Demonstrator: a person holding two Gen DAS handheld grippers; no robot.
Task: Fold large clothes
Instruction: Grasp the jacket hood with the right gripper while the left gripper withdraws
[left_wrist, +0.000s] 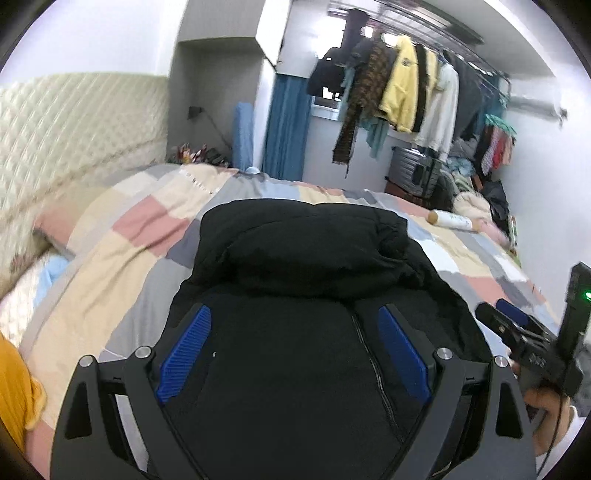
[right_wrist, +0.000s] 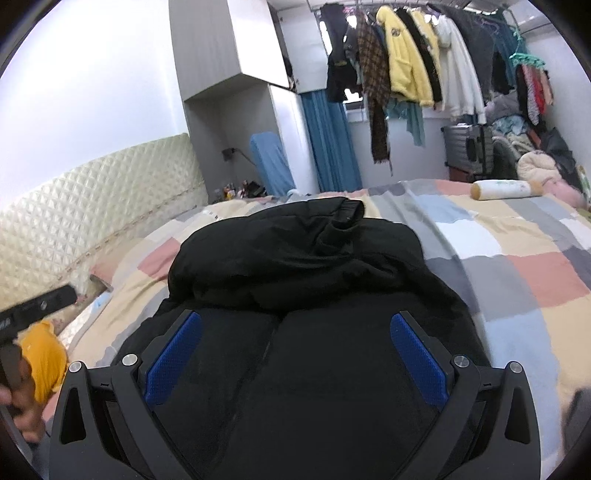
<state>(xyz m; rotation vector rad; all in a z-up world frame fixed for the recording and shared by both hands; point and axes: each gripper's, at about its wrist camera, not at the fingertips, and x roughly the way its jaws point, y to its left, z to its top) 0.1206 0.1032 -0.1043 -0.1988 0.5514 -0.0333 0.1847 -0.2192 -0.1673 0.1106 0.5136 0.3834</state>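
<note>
Left wrist view: left tongs (left_wrist: 294, 354) wide open, nothing between the blue pads (left_wrist: 184, 354), hanging just above the near part of the black jacket (left_wrist: 295, 258). Jacket lying on the bed (left_wrist: 122, 266), directly ahead of the tongs and under them, long axis running away from the camera toward the far folded bulk. Zipper line (left_wrist: 369, 354) visible between the pads, nearer the right one. Right tongs (left_wrist: 513, 325) seen at the right border, beside the jacket's right side; open or closed, cannot tell here.

Right wrist view: right tongs (right_wrist: 295, 354) also wide open and empty, over the same near part of the jacket (right_wrist: 295, 258). Far portion already doubled back, a cuff or collar (right_wrist: 347, 218) sticking up on top. Both tongs about equally near; probably next a grip on the near hem, one at each side, then a fold forward along the long axis.
</note>
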